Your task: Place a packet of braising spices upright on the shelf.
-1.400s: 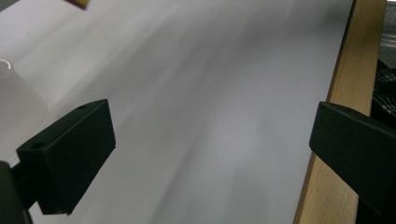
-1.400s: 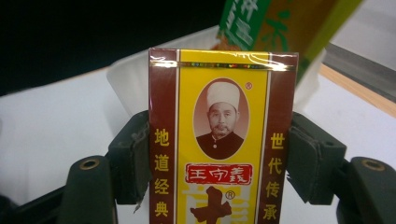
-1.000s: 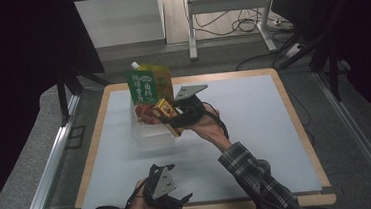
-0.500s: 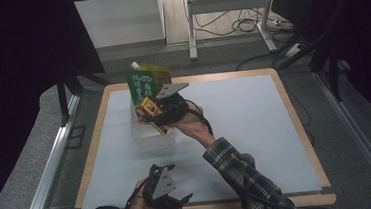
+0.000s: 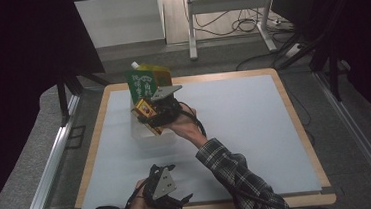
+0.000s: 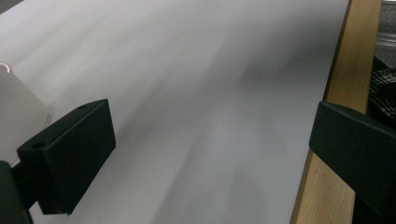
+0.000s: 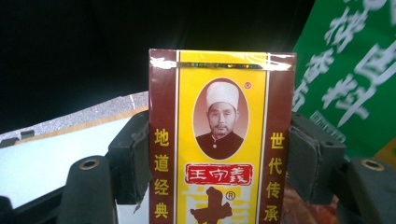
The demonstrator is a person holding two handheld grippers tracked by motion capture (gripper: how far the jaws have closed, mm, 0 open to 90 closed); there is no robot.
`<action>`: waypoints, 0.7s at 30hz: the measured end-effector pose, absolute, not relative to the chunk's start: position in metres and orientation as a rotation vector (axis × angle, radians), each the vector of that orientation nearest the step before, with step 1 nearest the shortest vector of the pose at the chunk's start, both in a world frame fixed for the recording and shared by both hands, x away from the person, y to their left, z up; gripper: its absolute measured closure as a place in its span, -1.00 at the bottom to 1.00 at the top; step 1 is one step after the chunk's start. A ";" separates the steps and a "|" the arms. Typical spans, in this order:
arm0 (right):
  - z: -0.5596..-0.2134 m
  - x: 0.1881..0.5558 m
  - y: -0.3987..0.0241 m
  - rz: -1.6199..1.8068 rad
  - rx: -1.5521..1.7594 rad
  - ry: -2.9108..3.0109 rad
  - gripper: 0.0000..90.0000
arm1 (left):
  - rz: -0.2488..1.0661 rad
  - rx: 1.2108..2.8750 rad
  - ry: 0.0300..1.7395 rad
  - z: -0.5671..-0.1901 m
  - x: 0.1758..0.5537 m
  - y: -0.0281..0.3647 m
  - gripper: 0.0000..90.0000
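My right gripper (image 5: 149, 115) (image 7: 219, 161) is shut on a maroon and yellow box (image 5: 141, 108) (image 7: 219, 116) with Chinese print and a portrait, its pads pressing on the box's two sides. It holds the box over a translucent white container (image 5: 143, 138) at the left of the mat. A green pouch (image 5: 144, 82) (image 7: 355, 70) with a white spout stands at the container's far side, just behind the box. My left gripper (image 5: 178, 201) (image 6: 212, 154) rests near the front edge, jaws wide apart with nothing between them.
A pale blue-white mat (image 5: 235, 125) (image 6: 201, 84) covers the table inside a wooden frame (image 5: 295, 121) (image 6: 336, 93). A corner of the white container (image 6: 11, 100) shows at the left of the left gripper view. Dark surroundings and metal rails flank the table.
My right gripper has carried the box leftward and slightly down, from right of the container to over it beside the green pouch. The left gripper has stayed put.
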State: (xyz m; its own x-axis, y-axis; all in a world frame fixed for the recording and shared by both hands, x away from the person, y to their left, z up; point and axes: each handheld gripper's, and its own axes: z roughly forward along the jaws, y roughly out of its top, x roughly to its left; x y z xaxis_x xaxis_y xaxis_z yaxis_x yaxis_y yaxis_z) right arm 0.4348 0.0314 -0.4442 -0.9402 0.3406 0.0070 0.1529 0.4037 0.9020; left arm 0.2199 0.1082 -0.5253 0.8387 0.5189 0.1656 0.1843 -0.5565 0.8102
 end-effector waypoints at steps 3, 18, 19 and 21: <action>-0.451 0.434 0.031 1.553 0.449 2.481 -0.29 | 0.494 2.154 0.510 -0.526 0.220 0.108 -0.99; -0.469 0.429 0.011 1.478 0.534 2.486 -0.28 | 0.495 2.165 0.502 -0.527 0.219 0.106 -0.99; -0.471 0.428 0.009 1.454 0.535 2.485 -0.28 | 0.494 2.166 0.501 -0.527 0.220 0.106 -0.99; -0.474 0.426 0.008 1.423 0.523 2.492 -0.28 | 0.493 2.169 0.500 -0.527 0.220 0.105 -0.99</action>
State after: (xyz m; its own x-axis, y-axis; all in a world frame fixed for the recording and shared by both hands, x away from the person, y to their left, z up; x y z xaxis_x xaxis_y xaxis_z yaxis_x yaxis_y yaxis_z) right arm 0.4259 0.0083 -0.4736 -0.9116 0.4108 -0.0173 0.1939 0.4665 0.8630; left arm 0.2196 0.1053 -0.5271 0.8434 0.5085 0.1737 0.1800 -0.5720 0.8002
